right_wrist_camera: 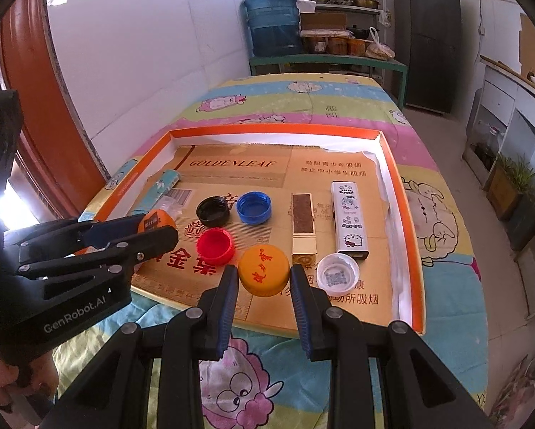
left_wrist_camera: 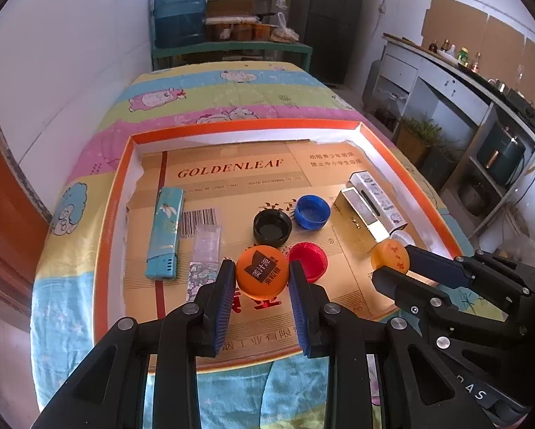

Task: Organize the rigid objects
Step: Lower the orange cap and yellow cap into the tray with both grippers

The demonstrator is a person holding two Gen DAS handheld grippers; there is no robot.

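Observation:
My left gripper (left_wrist_camera: 262,271) is shut on an orange bottle cap with black print (left_wrist_camera: 262,274), held over the front of the cardboard tray (left_wrist_camera: 117,193). My right gripper (right_wrist_camera: 264,274) is shut on an orange cap with red print (right_wrist_camera: 264,274); it also shows in the left wrist view (left_wrist_camera: 390,258). On the tray lie a red cap (right_wrist_camera: 215,245), a black cap (right_wrist_camera: 213,211), a blue cap (right_wrist_camera: 254,207) and a clear cap (right_wrist_camera: 338,273). A teal lighter (left_wrist_camera: 163,232) lies at the left.
A gold box (right_wrist_camera: 303,225) and a white Hello Kitty tin (right_wrist_camera: 349,221) lie at the tray's right. A clear plastic piece (left_wrist_camera: 207,241) lies beside the lighter. The tray rests on a cartoon-print quilt (right_wrist_camera: 303,103). Shelves and a water jug (right_wrist_camera: 273,23) stand behind.

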